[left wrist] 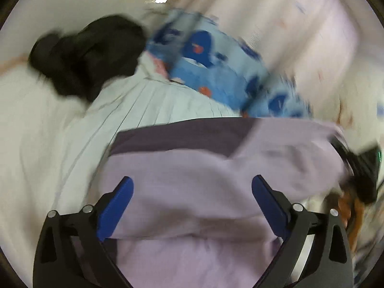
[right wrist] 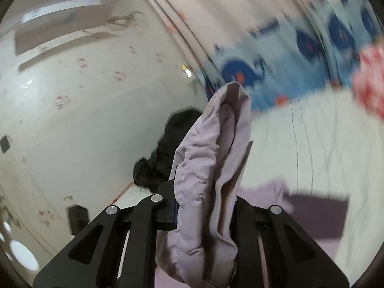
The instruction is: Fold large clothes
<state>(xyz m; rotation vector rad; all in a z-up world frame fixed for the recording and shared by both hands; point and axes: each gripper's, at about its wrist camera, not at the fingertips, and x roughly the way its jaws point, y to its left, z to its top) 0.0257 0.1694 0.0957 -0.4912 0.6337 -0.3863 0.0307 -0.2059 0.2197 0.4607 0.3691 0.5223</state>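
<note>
Lilac garment (right wrist: 211, 158) bunches in the right tool (right wrist: 206, 199), hiding its pads.

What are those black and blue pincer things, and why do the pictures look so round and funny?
A person holds two grabbing tools, one in each hand, to fold clothes. Each tool has a small round-eyed camera, so each picture looks along its fingers.

The left camera shows the left hand-held gripper with its blue pads spread open, holding nothing, over a puffy lilac jacket.

The right camera shows the right hand-held gripper pinched shut on a bunched part of that lilac jacket.

The jacket lies on a pale striped bedsheet. There is also a blue whale-patterned blanket and a fluffy black garment. The pictures are blurry.
</note>
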